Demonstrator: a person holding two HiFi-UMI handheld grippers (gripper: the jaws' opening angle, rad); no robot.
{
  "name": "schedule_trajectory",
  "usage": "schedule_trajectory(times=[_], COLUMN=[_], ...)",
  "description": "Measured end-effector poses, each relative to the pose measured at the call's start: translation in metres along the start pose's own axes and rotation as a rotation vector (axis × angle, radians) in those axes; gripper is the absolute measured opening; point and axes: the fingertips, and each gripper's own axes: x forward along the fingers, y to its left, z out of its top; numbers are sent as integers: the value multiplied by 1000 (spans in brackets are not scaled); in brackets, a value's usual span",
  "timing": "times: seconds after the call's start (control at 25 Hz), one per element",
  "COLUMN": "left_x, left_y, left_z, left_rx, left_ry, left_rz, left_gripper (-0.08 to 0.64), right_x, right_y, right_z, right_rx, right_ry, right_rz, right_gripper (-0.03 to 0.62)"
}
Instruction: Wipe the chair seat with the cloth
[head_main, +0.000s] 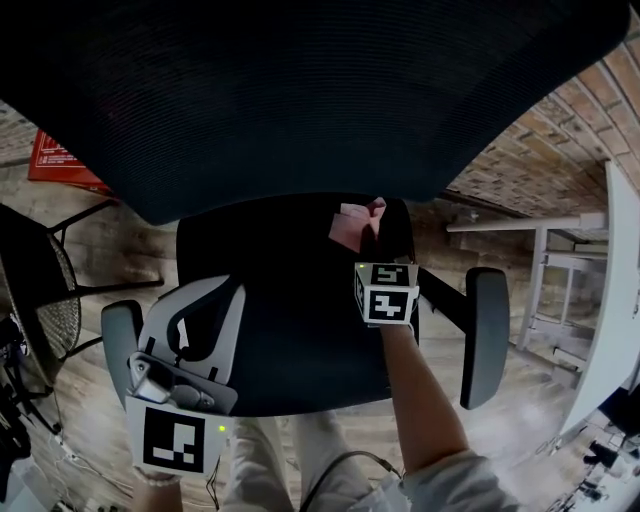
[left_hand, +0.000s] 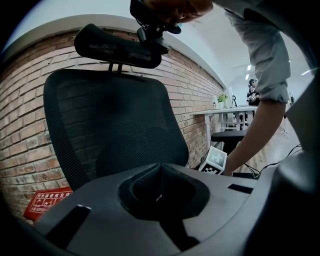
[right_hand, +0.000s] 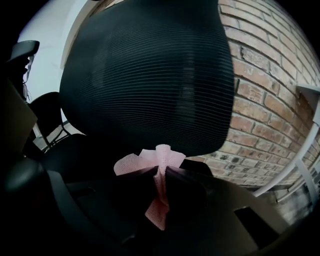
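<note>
At the rear of the seat (head_main: 290, 330), just in front of the backrest (head_main: 300, 90), the right gripper (head_main: 378, 222) is closed on the pink cloth (head_main: 348, 226). Its own view shows the jaws pinched together on a bunched fold. A small fan of cloth stands out beyond the tips and a short tail hangs below them. I cannot tell whether the cloth is pressed onto the seat or held just above it.

The left gripper (head_main: 225, 298) hangs over the front left edge of the seat, just beside the left armrest (head_main: 120, 335). Its jaws are together with nothing between them. It does not appear to brace the chair.

I judge that most of the seat is yet to be wiped.

Hazards from this position:

1. Cloth slip. The grip holds only a narrow fold. Drag against the seat fabric may pull it out of the jaws during a stroke.
2. Bare contact. Little cloth projects past the tips. If I tilt the gripper too steeply, the hard jaw ends, not the cloth, would rub the seat.
3. Collision. The gripper works close under the backrest, so a rearward stroke could strike it. A wide sideways stroke could reach the right armrest (head_main: 485, 335).
4. Chair movement. With nothing holding it, the chair may turn or shift under wiping pressure.
</note>
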Motion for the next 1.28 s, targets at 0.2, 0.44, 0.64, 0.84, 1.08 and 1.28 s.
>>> schedule_trajectory(times=[0.2, 0.44, 0.64, 0.84, 1.08, 1.28], left_x=[-17, -39, -60, -74, -86, -95], left_y=[13, 27, 40, 49, 59, 70], left_z=[-5, -8, -15, -18, -27, -34], left_rx=[-15, -22, -41, -51, -66, -89], left_ry=[-5, -8, -5, -19, -15, -15], left_rz=[31, 62, 93, 115, 143, 176], left_gripper=[18, 18, 18, 18, 18, 18], right_x=[7, 12, 9, 2, -13, -29], right_y=[46, 107, 157, 206, 263, 297], right_z=[8, 15, 19, 20, 11, 2], right_rx=[-11, -52, -63, -49, -56, -87], right_ry=[-1, 10, 8, 4, 9, 15], right_rz=[65, 151, 214, 270, 354, 417], right_gripper=[55, 55, 55, 55, 55, 55])
